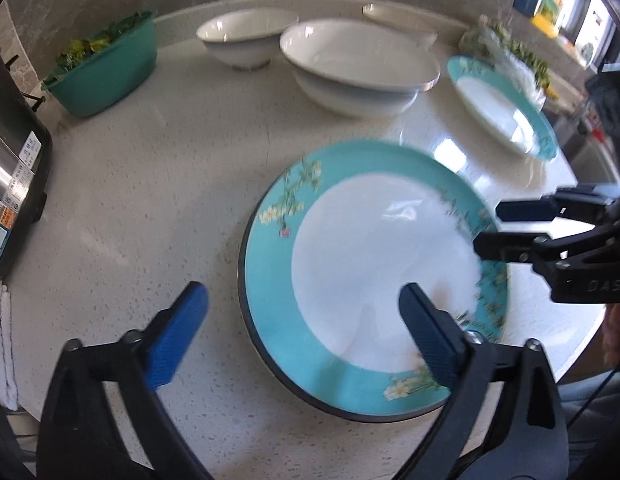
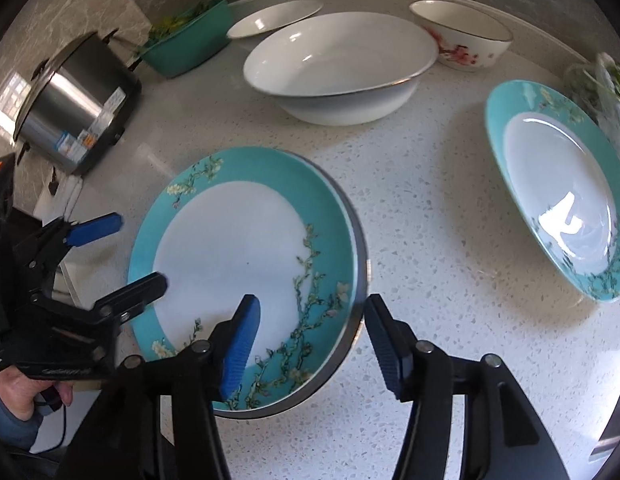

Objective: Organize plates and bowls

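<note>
Both hand-held grippers [image 1: 302,312] [image 2: 310,336] open, empty

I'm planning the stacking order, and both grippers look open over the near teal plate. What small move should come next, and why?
Probably swing the right gripper toward the other teal plate. The near teal plate already lies on another dish, neither gripper grips it, and that matching plate sits alone on the counter.

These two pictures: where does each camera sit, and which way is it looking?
Left wrist: rides the left gripper, looking steeply down at the near plate; own fingers open, right gripper enters at right.
Right wrist: rides the right gripper, looking down at that plate from its other side; left gripper and a hand show.
Shared: near plate, second plate, big bowl, counter.
</note>
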Available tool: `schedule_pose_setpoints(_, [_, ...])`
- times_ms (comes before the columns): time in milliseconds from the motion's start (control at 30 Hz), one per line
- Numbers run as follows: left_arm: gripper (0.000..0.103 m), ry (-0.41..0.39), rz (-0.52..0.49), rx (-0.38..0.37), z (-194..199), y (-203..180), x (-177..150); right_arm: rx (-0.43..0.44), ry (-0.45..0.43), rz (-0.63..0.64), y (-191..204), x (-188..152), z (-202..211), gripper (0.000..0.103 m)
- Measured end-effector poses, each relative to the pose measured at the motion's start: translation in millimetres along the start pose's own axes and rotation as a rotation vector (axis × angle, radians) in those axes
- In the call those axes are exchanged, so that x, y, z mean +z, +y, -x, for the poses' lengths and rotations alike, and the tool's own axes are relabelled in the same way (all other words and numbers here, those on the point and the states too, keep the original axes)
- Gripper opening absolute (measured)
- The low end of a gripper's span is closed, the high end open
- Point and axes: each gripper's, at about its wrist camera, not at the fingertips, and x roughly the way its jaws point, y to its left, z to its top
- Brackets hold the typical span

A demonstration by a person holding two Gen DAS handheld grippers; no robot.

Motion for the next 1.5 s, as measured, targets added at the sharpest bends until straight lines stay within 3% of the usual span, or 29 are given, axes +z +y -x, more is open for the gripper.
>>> schedule_pose_setpoints(100, [0.103, -0.038, 0.015, -0.035, 15, -2, 9, 0.029, -0.063, -0.061, -17, -3, 22, 0.078])
schedule_pose_setpoints(200, [0.103, -0.058, 0.023, -0.109, 26, -15, 25, 0.114, -0.13, -0.146, -48, -10, 51, 0.087])
schedule_pose_setpoints(333, [0.103, -0.088, 0.035, -0.283, 36, -48, 48, 0.28, -0.207, -0.319, -117, -28, 95, 0.098])
schedule_pose_setpoints(433, [0.103, -0.113, 0.068, -0.396, 33, -77, 63, 0.37, -0.315, -0.45, -180, -42, 133, 0.098])
schedule_pose_setpoints(533, [0.103, -0.03, 0.142, -0.453, 12, -108, 82, 0.475, -0.443, -0.57, -248, -51, 168, 0.101])
schedule_pose_setpoints(600, [0.103, -0.009, 0.175, -0.486, -3, -124, 96, 0.476, -0.482, -0.59, -288, -50, 181, 0.102])
schedule_pose_setpoints(667, [0.103, 0.021, 0.211, -0.488, -18, -136, 108, 0.476, -0.464, -0.573, -318, -45, 181, 0.1])
schedule_pose_setpoints(733, [0.103, 0.04, 0.233, -0.486, -33, -146, 123, 0.521, -0.412, -0.545, -339, -35, 167, 0.092])
schedule_pose_setpoints(833, [0.103, 0.046, 0.238, -0.41, -60, -158, 145, 0.553, -0.321, -0.53, -361, -27, 141, 0.084])
schedule_pose_setpoints(1033, [0.102, 0.097, 0.28, -0.364, -103, -167, 170, 0.62, -0.213, -0.521, -391, -7, 91, 0.081])
schedule_pose_setpoints(1167, [0.101, 0.128, 0.296, -0.349, -124, -171, 178, 0.651, -0.162, -0.5, -395, 4, 71, 0.081])
schedule_pose_setpoints(1333, [0.098, 0.159, 0.278, -0.391, -138, -181, 191, 0.701, -0.134, -0.487, -398, 13, 55, 0.078])
schedule_pose_setpoints(1433, [0.088, 0.172, 0.26, -0.388, -144, -185, 197, 0.728, -0.117, -0.488, -401, 16, 47, 0.068])
schedule_pose_setpoints(1500, [0.083, 0.172, 0.271, -0.391, -148, -184, 200, 0.741, -0.115, -0.487, -401, 18, 44, 0.067])
